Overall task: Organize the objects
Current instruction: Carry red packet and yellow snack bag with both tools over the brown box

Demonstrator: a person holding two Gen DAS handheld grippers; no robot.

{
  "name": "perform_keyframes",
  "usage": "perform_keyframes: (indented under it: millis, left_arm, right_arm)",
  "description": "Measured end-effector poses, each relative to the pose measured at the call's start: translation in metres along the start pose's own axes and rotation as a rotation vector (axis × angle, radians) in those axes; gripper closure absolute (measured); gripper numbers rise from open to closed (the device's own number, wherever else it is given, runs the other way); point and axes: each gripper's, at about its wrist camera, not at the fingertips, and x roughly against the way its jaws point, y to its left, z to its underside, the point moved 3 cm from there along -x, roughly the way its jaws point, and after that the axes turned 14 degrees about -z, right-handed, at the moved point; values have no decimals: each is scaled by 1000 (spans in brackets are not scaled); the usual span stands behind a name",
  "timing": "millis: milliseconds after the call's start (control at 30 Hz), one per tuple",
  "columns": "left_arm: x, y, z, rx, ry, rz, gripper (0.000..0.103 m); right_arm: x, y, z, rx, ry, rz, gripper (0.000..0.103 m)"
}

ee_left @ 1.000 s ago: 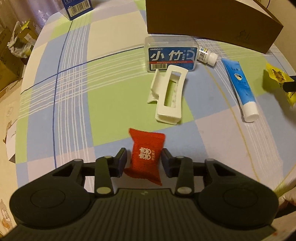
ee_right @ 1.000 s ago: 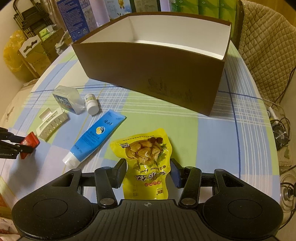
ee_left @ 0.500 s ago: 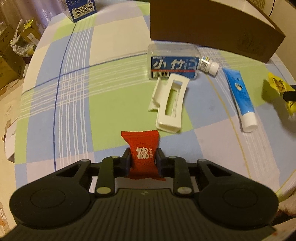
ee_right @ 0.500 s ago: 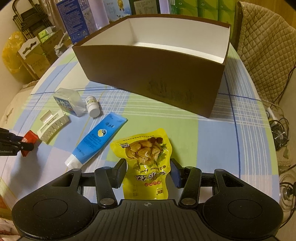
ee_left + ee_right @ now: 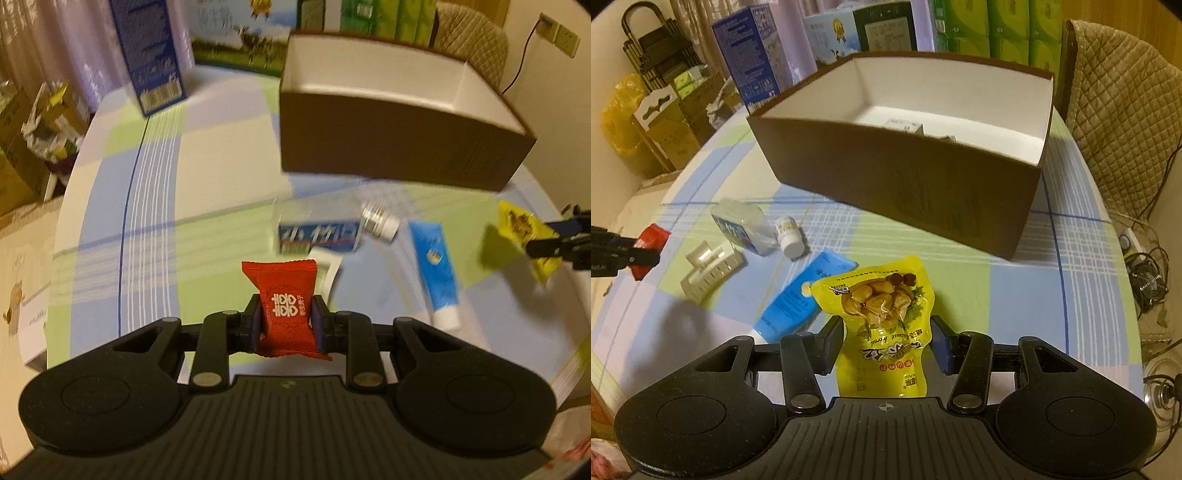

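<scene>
The left claw (image 5: 287,322) is closed on a red candy (image 5: 286,309), pinching the wrapper across its middle, and holds it up off the surface (image 5: 221,173). The right claw (image 5: 886,345) has the yellow pouch (image 5: 882,325) between its fingers: the left finger sits against the pouch edge, the right one looks just at or barely off the other edge. The pouch appears raised, and the left view shows it hanging clear with a shadow beneath, so I judge it gripped.

The step in hand looks like the carry. Both items are lifted, and the brown box (image 5: 905,184) stands ahead of both claws, open at the top, with something pale already on its floor.

Ahead of the left claw, still on the surface, lie a white clip (image 5: 711,271), a clear case (image 5: 740,225), a small bottle (image 5: 790,236) and a blue tube (image 5: 805,295).

The next move calls for taking each claw forward and over the near wall of the box, high enough that the dangling pouch clears the rim, then opening over the bare floor. The two claws approach from opposite sides, so they should release apart from each other.
</scene>
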Motion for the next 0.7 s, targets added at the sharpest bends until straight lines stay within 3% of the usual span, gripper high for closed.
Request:
perform_keyframes:
  millis: [700]
  left_arm:
    - [18, -69, -127, -99, -225, 126, 80]
  right_arm:
    - [40, 5, -92, 6, -199, -65, 56]
